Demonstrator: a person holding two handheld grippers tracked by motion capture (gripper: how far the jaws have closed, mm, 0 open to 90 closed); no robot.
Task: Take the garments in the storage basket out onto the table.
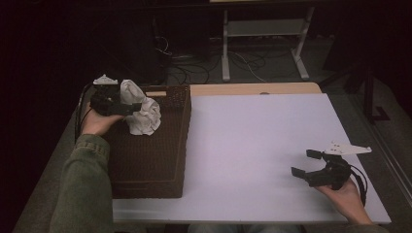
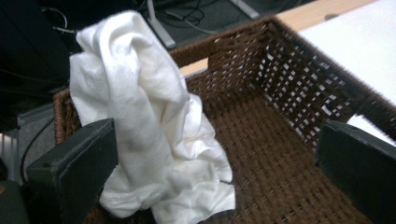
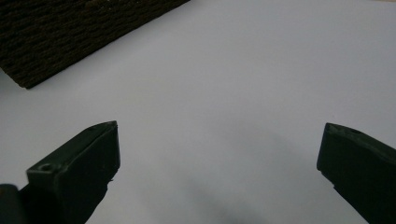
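A crumpled white cloth (image 2: 144,126) slumps soft against the brown wicker basket's (image 2: 299,88) far corner, between the left gripper's (image 1: 127,108) wide jaws, while the right gripper (image 1: 307,162) gapes over the smooth table (image 1: 252,141).

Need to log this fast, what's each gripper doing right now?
Left gripper: open, its fingers spread beside the white cloth in the wicker basket.
Right gripper: open, holding nothing, over the white table.

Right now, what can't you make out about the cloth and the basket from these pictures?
- High view: the basket floor is too dark to read.
- High view: the left gripper hides where the white cloth meets its jaws.
- Left gripper view: the cloth's lower end is cut off by the bottom edge.
- Right gripper view: the basket is cut off at the top edge.
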